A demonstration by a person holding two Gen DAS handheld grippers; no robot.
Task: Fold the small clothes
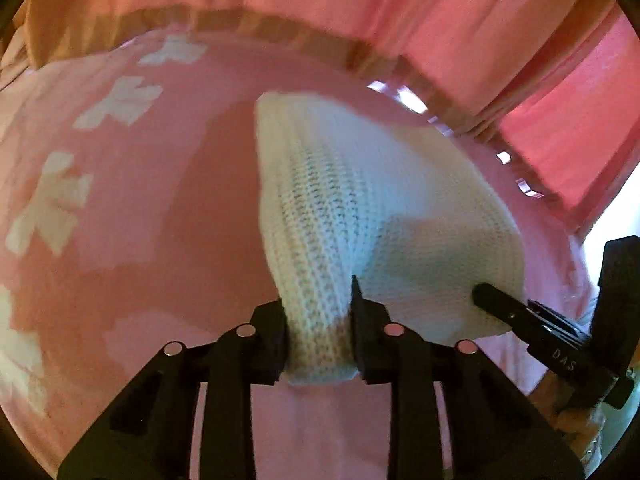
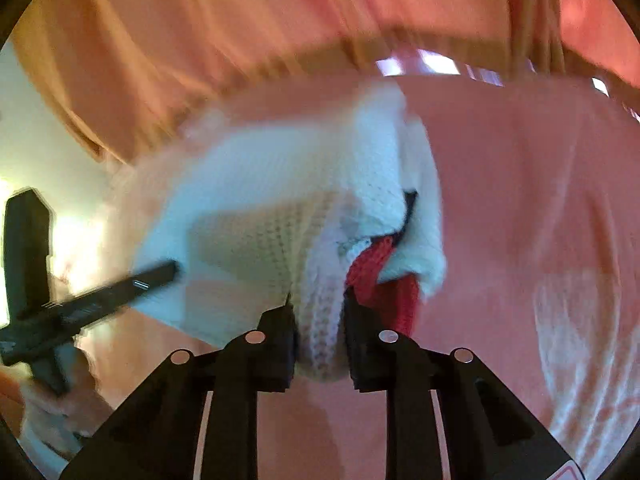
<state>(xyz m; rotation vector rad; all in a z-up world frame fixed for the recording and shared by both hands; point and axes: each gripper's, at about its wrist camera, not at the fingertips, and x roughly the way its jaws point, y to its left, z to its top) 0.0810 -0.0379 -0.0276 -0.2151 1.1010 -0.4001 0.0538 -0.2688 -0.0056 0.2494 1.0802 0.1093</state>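
White knit sweater [image 1: 320, 208] pinched at one edge by both grippers, lifted over the pink bedsheet [image 1: 132, 208].

Left gripper [image 1: 320, 340] and right gripper [image 2: 320, 336] are each clamped on a bunch of knit, so the cloth runs straight ahead of both, long axis spanning between them. Neither's nearer, I'd say. Red trim [image 2: 376, 276] sits just right of the right one. Only lettering: "DAS", partly readable.

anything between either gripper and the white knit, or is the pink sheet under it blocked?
Nothing visible in the way. The left gripper and right gripper are each shut on an edge of the white knit garment. The pink sheet beside it shows only its printed white pattern; directly under it is hidden.
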